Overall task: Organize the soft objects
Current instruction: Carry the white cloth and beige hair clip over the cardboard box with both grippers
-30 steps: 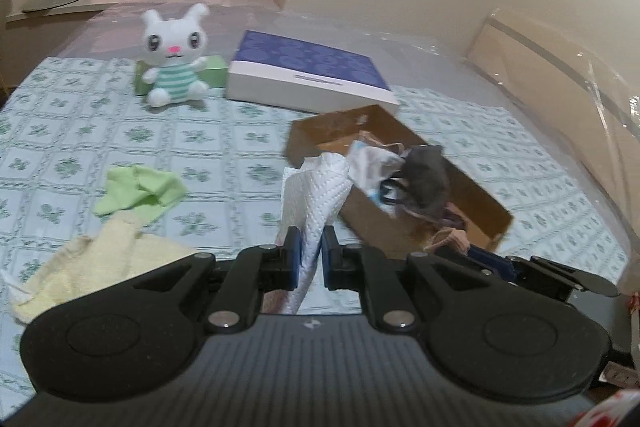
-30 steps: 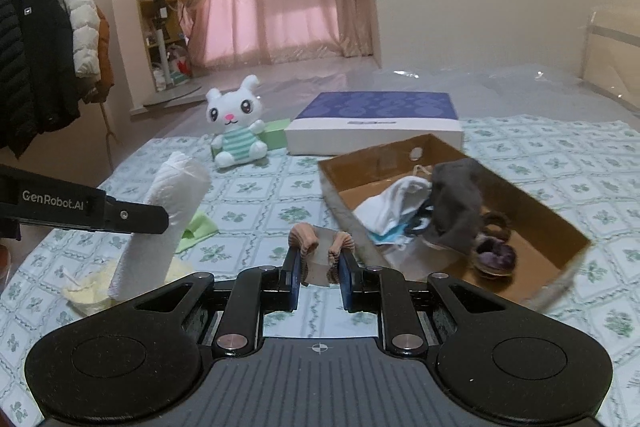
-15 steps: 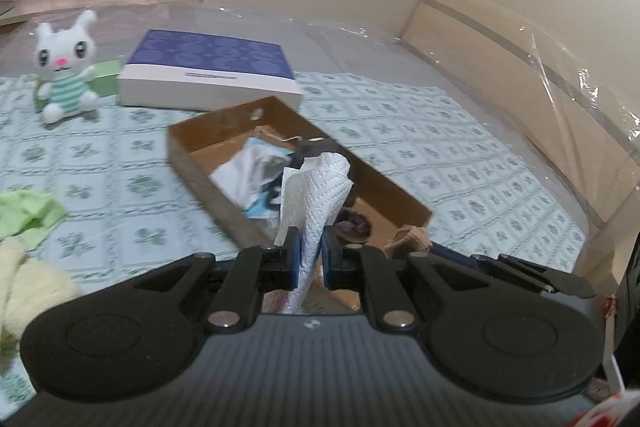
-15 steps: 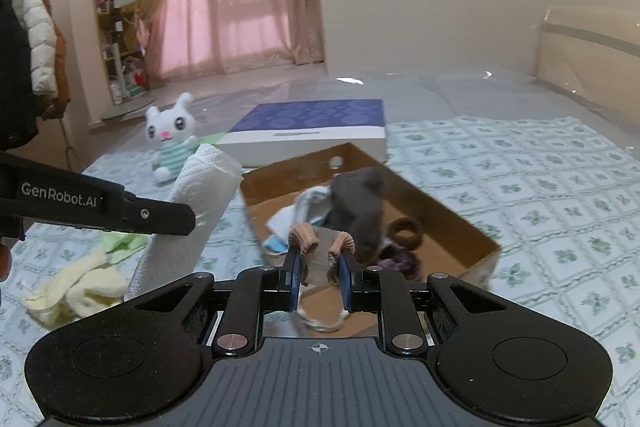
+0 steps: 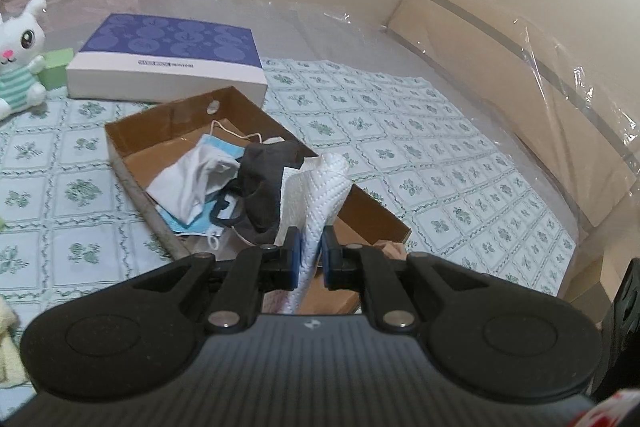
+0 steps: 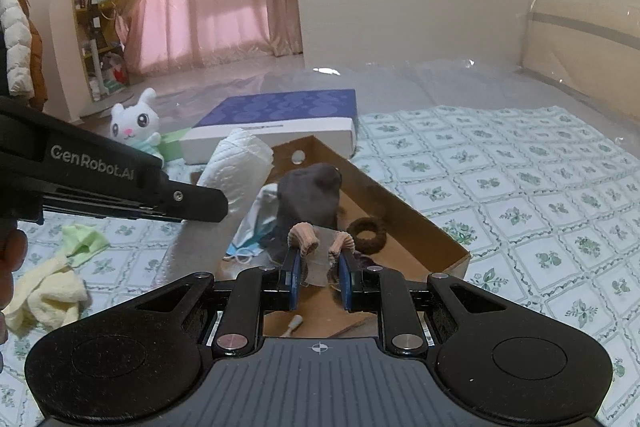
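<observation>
Now the left claw (image 5: 307,254) pinches the soft, light white cloth (image 5: 320,187) over the cardboard box (image 5: 132,131) on the bed. The right claw (image 6: 319,277) pinches a stretchy tan scrunchie (image 6: 305,237). Both squash easily, so hold them mid-fold.

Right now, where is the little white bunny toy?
The bunny toy sits at the far left of the patterned bedspread, beside a green box and left of the purple-topped box.

Box (image 6: 440,247) far half crowded: masks (image 5: 192,183) and dark cloth (image 6: 310,195) piled there, ring (image 6: 367,235) beside them. Near floor of box mostly bare, one swab (image 6: 294,325). Left gripper (image 6: 200,203) with white towel (image 6: 236,167) blocks the left side. Sheet (image 6: 540,187) to the right open.
</observation>
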Demonstrator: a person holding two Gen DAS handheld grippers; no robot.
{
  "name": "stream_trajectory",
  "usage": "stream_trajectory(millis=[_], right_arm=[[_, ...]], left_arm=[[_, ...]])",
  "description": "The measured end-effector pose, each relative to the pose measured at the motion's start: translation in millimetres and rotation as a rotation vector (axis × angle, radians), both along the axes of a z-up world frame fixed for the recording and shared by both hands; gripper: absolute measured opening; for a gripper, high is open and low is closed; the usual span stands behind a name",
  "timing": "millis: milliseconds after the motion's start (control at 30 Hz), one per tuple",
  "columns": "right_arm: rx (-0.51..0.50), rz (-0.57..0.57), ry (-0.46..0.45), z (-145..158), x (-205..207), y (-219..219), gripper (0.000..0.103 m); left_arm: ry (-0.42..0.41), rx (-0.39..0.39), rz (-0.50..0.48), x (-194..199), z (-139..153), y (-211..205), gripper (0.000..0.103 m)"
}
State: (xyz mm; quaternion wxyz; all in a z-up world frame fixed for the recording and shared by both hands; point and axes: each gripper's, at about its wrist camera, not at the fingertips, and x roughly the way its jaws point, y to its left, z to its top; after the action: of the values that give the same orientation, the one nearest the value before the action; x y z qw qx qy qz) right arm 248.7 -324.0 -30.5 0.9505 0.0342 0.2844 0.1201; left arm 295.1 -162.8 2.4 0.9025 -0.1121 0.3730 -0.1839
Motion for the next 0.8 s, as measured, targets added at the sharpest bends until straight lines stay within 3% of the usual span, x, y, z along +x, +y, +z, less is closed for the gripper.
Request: stream_trajectory(millis=[333,533,600,800], right_arm=[[0.002,-0.007,0.023,-14,16,-11,0.02],[0.005,-0.003,0.037,-21,22,-14,0.02],[0.006,-0.002,0.042,-22,22,-14,0.02],[0.007,0.0,0.055,-26,24,-13,0.02]], left_arm=[[0.046,0.01,-0.006,27,-24,-17,0.011],[0.07,0.091,-0.021,33,-41,-23,0.019],[0.066,0.106,-0.028,31,-42,-24,0.029],[0.059,0.136,-0.025,29,-44,-20,0.029]])
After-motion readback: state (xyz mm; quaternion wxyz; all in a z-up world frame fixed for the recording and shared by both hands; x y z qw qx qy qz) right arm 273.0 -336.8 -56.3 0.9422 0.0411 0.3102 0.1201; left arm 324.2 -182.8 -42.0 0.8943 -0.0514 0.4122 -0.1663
